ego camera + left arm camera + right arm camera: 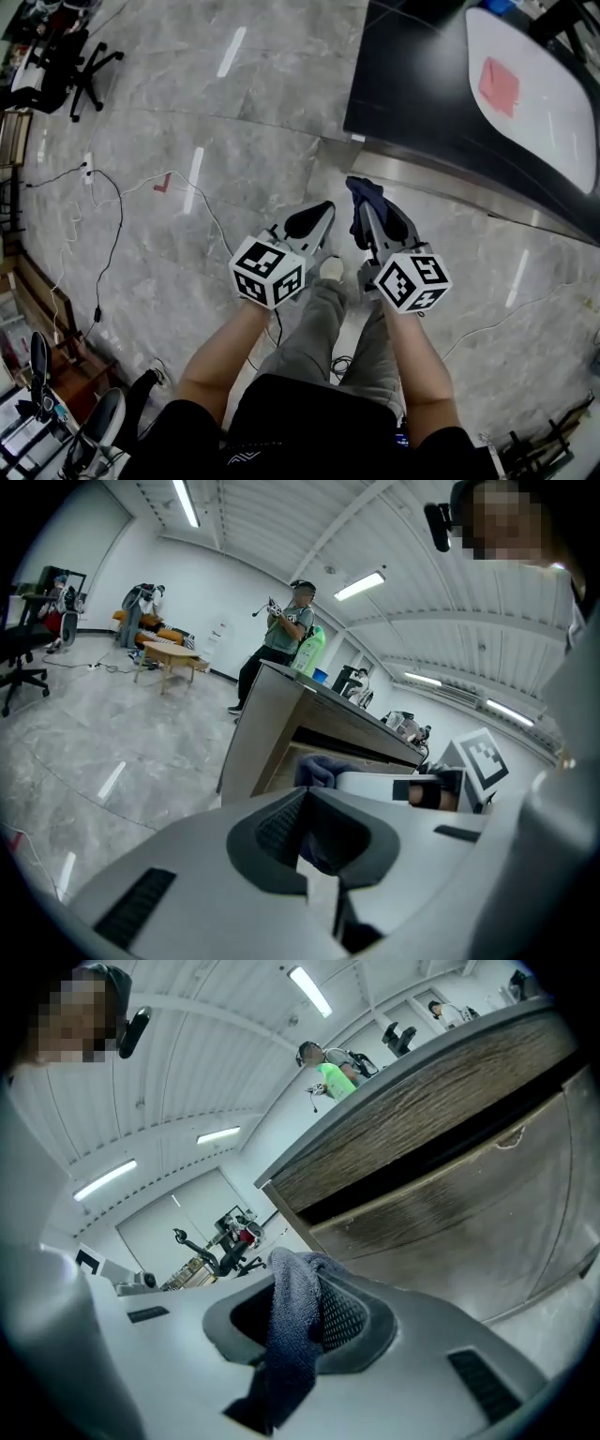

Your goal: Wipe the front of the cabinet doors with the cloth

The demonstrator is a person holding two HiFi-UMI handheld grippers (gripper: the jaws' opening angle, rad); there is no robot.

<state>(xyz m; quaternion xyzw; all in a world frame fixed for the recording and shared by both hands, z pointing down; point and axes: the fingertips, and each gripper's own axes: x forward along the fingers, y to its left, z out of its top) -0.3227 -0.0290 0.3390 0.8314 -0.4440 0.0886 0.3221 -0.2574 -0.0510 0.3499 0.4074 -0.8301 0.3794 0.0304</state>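
Observation:
The wood-fronted cabinet stands ahead to my right, its doors filling the right gripper view. A dark blue cloth hangs pinched between the jaws of my right gripper, which is held a short way off the doors. In the head view the cloth sticks out of the right gripper above the floor near the cabinet's foot. My left gripper is alongside it, jaws together and empty. The left gripper view also catches the cloth and the cabinet's end.
A white oval tray with a red square lies on the black cabinet top. Cables trail over the marble floor at left, near an office chair. A person in a green shirt stands beyond the cabinet, by a low table.

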